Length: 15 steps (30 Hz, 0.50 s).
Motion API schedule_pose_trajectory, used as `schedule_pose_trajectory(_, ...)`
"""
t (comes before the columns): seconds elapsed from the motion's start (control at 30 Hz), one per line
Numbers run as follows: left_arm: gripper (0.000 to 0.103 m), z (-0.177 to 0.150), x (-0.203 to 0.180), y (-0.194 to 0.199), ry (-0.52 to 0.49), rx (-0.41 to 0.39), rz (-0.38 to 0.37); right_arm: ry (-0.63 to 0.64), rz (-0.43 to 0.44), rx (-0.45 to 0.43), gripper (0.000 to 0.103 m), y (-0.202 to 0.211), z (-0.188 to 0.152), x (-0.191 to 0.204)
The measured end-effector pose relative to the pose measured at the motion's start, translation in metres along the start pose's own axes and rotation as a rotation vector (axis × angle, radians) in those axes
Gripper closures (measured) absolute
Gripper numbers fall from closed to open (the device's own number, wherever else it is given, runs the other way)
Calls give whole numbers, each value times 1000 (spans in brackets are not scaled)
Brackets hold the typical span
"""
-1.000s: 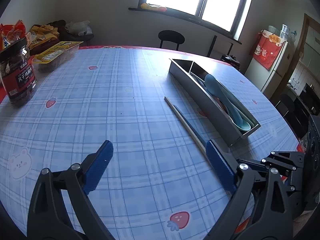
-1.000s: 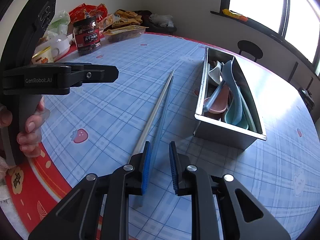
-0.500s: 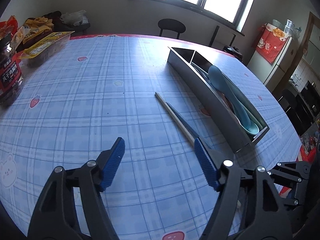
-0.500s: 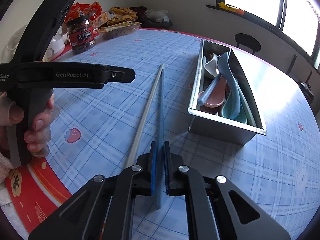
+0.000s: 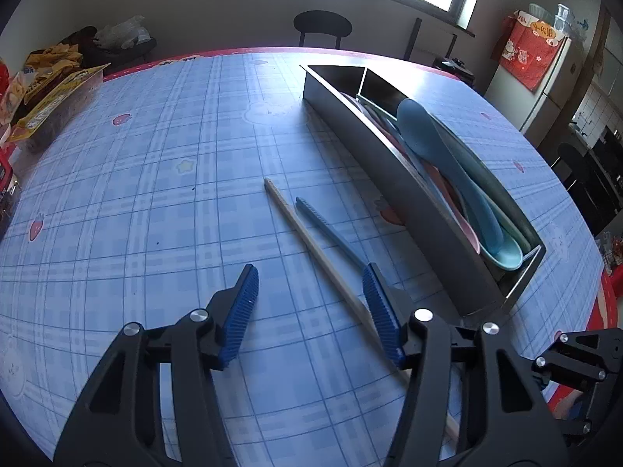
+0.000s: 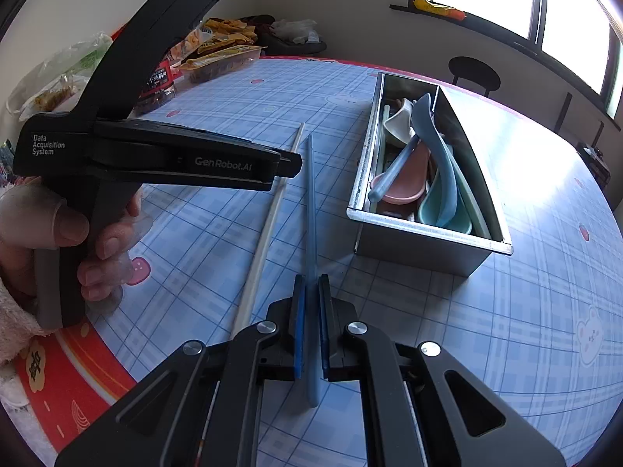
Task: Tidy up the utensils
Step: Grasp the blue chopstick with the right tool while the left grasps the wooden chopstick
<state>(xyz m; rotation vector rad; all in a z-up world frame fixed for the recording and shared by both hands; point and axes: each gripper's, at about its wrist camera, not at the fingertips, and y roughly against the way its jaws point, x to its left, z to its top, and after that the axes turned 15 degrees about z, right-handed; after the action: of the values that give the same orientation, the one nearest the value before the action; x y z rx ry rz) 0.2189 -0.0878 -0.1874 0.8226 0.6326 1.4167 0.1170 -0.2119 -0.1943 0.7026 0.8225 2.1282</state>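
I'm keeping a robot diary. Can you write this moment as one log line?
right gripper: shut on blue chopstick | left gripper: closing, nothing held | white chopstick: on table | tray: holds spoons

The tablecloth (image 5: 163, 202) is showing a pale blue and white plaid, dotted with pink strawberries and white bears, and a red border is running round its edge. One chopstick (image 6: 310, 202) is showing blue, the other chopstick (image 6: 268, 229) cream. The metal tray (image 6: 416, 251) is presenting plain silver. Inside it, spoons are showing blue (image 6: 440, 163), pink (image 6: 403, 186), white (image 6: 401, 122) and light teal (image 6: 436, 210). Both grippers, left (image 5: 309, 311) and right (image 6: 310, 325), are showing black bodies with blue ribbed pads (image 5: 243, 311).
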Motion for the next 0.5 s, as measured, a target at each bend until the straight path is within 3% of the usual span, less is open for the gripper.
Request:
schedule_pose_trajectory(0.33,47,0,-20,-1,-87,-11,110,11,-4,3,96,-1,0,2)
schedule_pose_trajectory(0.5,51,-2,-16,0,-93,-9,101,9,-1,3,96,-1,1,2)
